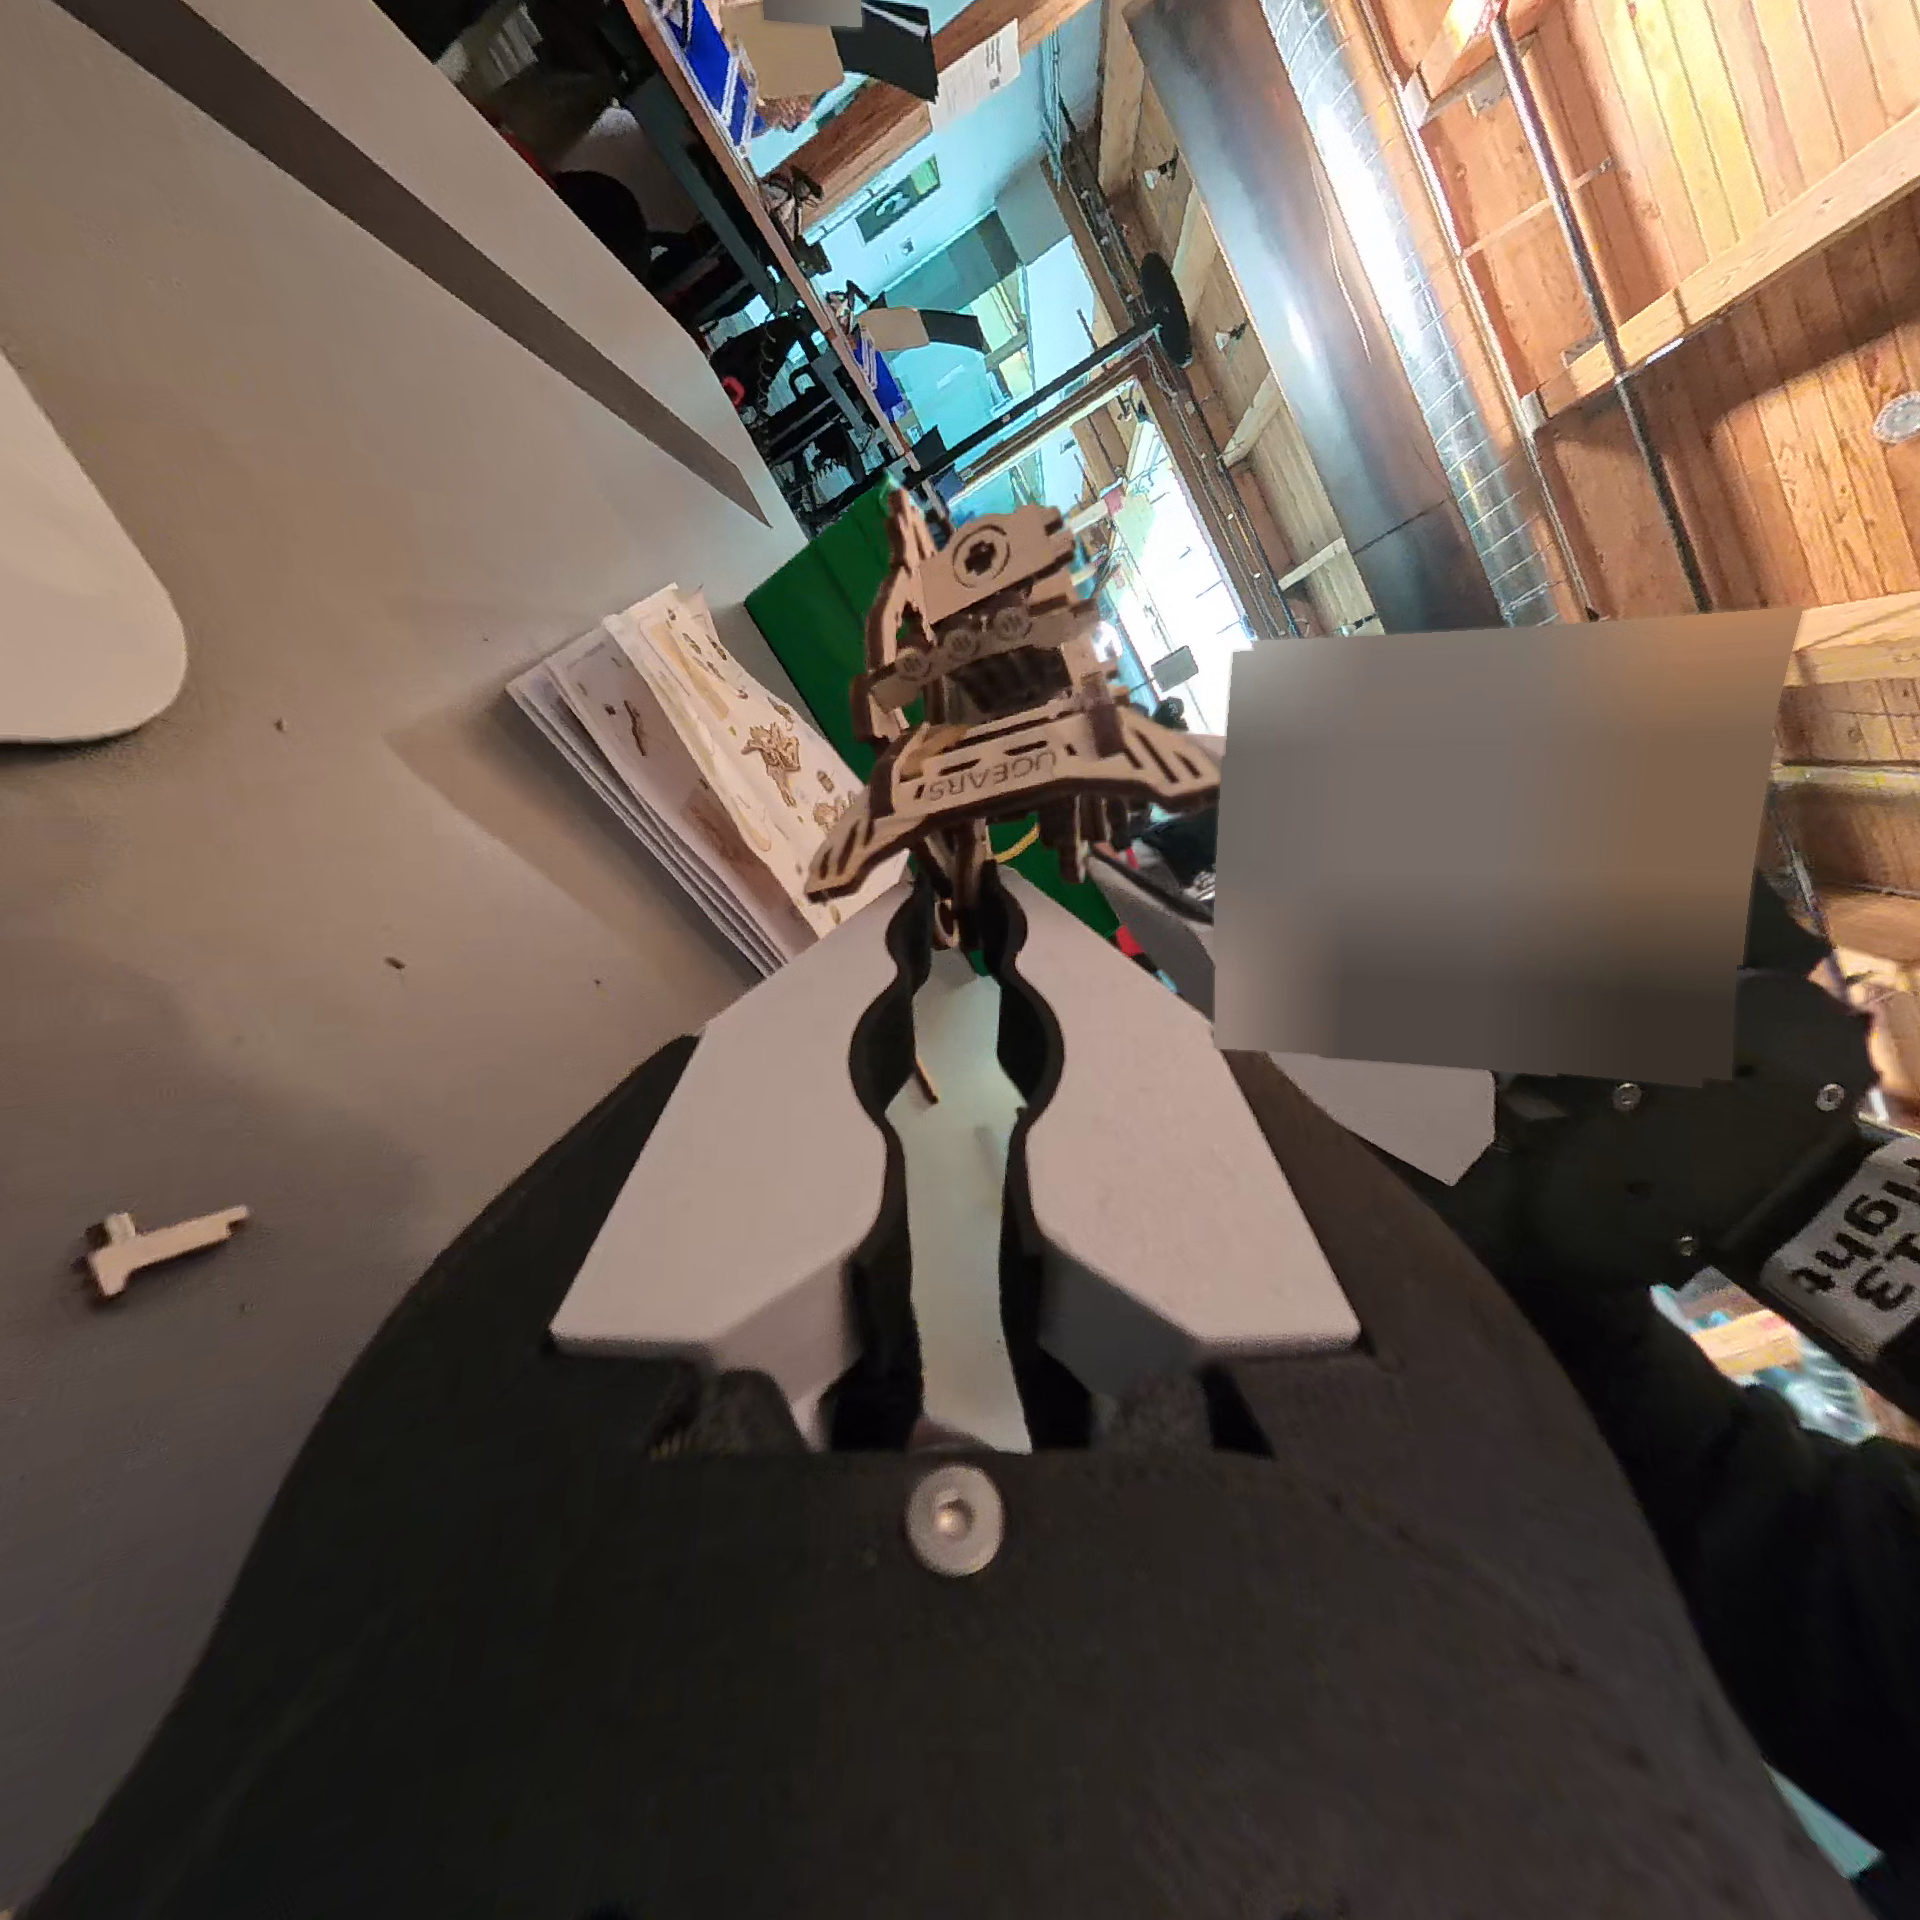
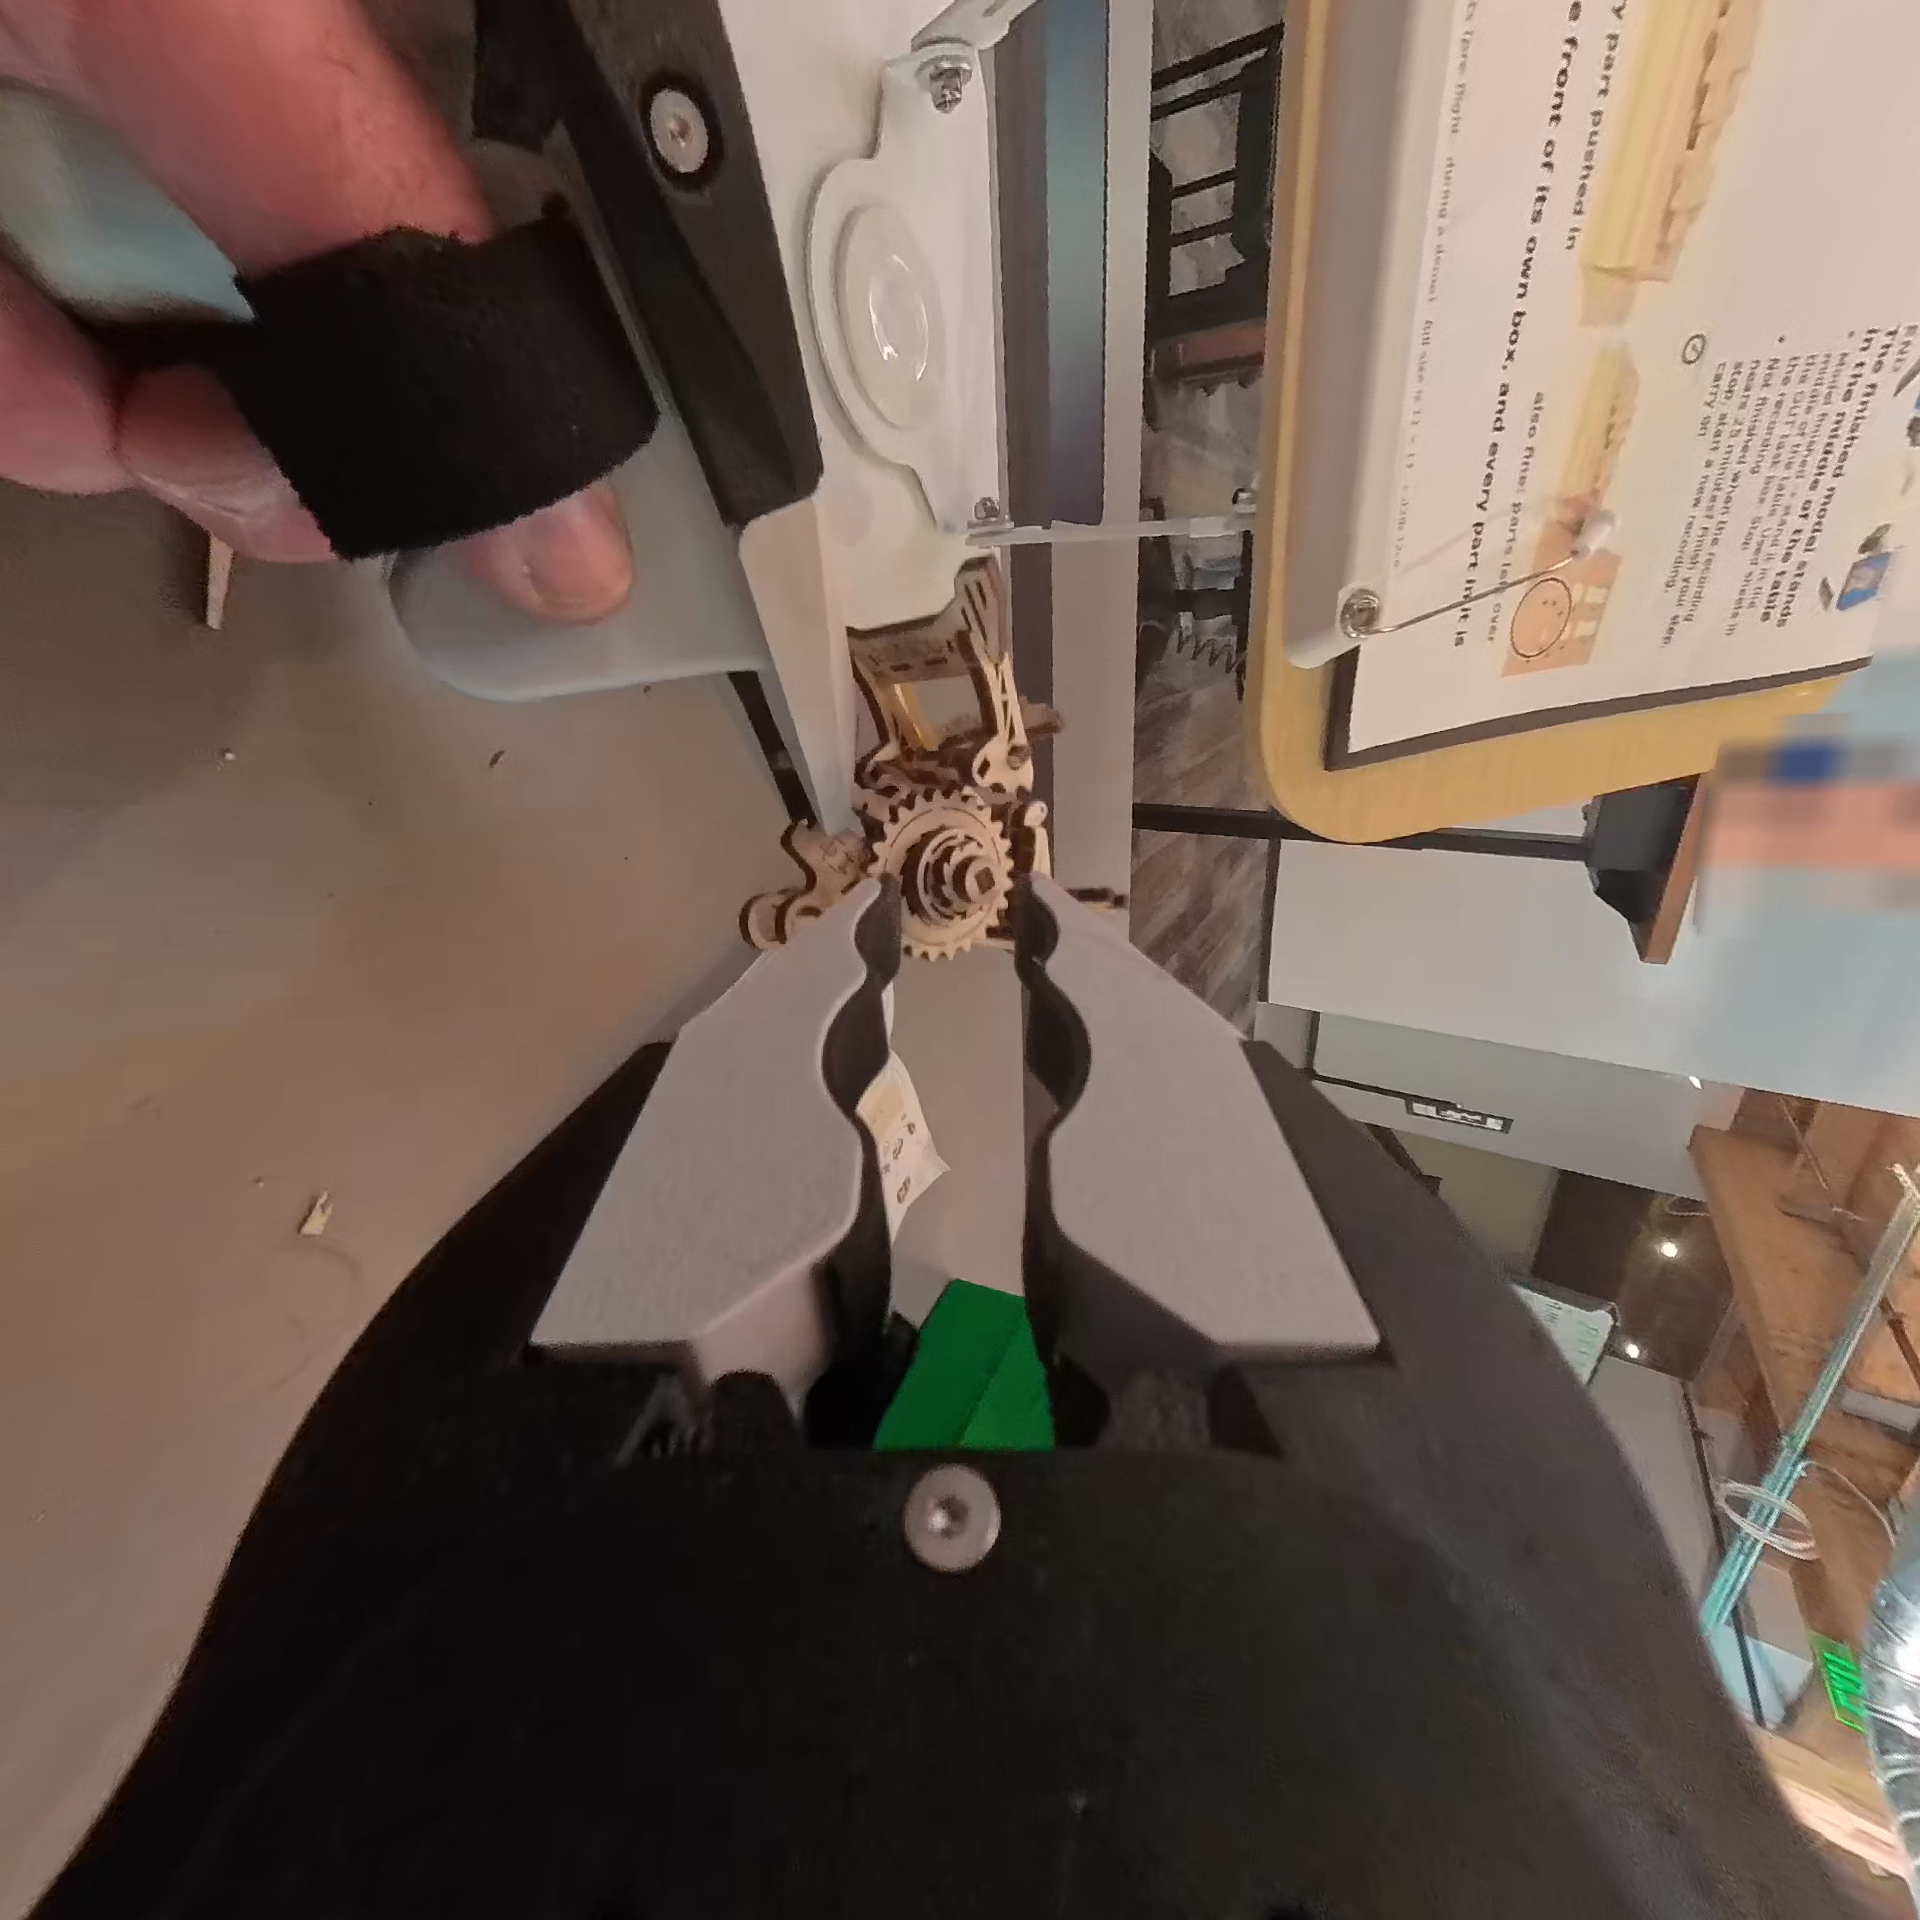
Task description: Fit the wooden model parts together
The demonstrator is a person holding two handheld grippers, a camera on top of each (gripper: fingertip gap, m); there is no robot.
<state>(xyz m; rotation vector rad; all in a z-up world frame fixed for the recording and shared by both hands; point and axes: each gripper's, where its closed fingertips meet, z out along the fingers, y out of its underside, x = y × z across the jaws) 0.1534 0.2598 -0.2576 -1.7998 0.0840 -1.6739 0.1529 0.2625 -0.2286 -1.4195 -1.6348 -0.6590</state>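
Note:
My left gripper (image 1: pixel 958 914) is shut on the lower stem of the part-built wooden model (image 1: pixel 997 717) and holds it up above the grey table (image 1: pixel 312 987). In the right wrist view the model (image 2: pixel 935 717) hangs from the left gripper's pale finger (image 2: pixel 790 644), with a person's hand (image 2: pixel 312 312) on that gripper's handle. My right gripper (image 2: pixel 956 914) is open. Its fingertips stand on either side of the model's toothed gear (image 2: pixel 940 883), and a thin gap shows on the right side. A small loose wooden part (image 1: pixel 156 1252) lies on the table at the left.
A stack of instruction sheets (image 1: pixel 675 790) and a green box (image 1: pixel 821 644) lie on the table beyond the model. The right gripper's black body (image 1: pixel 1662 1164) is close on the right. A clipboard with a printed sheet (image 2: pixel 1558 364) stands behind. Wood crumbs (image 2: pixel 317 1210) dot the table. Both grippers' tips are close together, under 4 cm apart.

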